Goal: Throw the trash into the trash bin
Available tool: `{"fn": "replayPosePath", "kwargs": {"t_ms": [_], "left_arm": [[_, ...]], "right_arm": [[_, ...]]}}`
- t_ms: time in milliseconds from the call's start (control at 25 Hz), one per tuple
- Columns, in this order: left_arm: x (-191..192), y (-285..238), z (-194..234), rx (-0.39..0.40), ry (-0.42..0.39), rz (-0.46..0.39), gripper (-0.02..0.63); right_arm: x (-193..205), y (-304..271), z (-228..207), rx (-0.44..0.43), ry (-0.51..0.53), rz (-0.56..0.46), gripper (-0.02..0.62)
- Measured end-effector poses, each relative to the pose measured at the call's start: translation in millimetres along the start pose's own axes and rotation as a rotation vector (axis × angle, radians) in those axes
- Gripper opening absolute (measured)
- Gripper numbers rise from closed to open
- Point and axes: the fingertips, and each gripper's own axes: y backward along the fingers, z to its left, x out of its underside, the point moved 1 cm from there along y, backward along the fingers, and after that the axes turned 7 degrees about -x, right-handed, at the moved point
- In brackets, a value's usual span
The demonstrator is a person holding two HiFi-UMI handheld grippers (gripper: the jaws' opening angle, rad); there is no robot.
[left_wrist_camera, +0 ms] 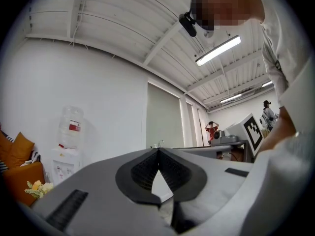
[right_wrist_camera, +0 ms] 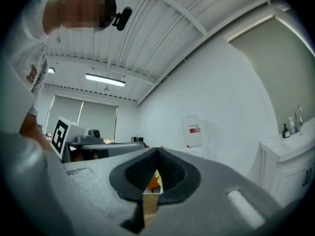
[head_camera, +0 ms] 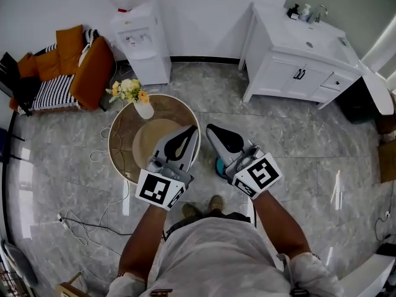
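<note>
currently my left gripper [head_camera: 192, 132] and right gripper [head_camera: 213, 132] are both pressed together, empty, level beside the round table [head_camera: 112, 142]; i see no trash, a teal thing [head_camera: 219, 167] below the right one may be the bin, so i'd avoid the vase [head_camera: 144, 109].

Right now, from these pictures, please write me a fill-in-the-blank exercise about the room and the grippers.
1. The vase of flowers stands on the round ____.
2. The left gripper and the right gripper both have their jaws ____.
3. The cushions on the striped sofa are ____.
Missing words: table, shut, orange.
</note>
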Motion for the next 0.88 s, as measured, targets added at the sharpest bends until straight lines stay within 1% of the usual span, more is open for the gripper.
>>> {"fn": "replayPosePath", "kwargs": {"t_ms": [160,880], "left_arm": [[-2.2,1.8,2.0,0.002,-0.006,-0.004,0.000],[-1.9,9.4,11.1,-0.001,0.011,-0.005,0.000]], "right_arm": [[-3.2,-3.0,1.0,-0.005,0.003,-0.009,0.000],[-1.6,-10.0,8.9,-0.016,0.017,0.005,0.000]]}}
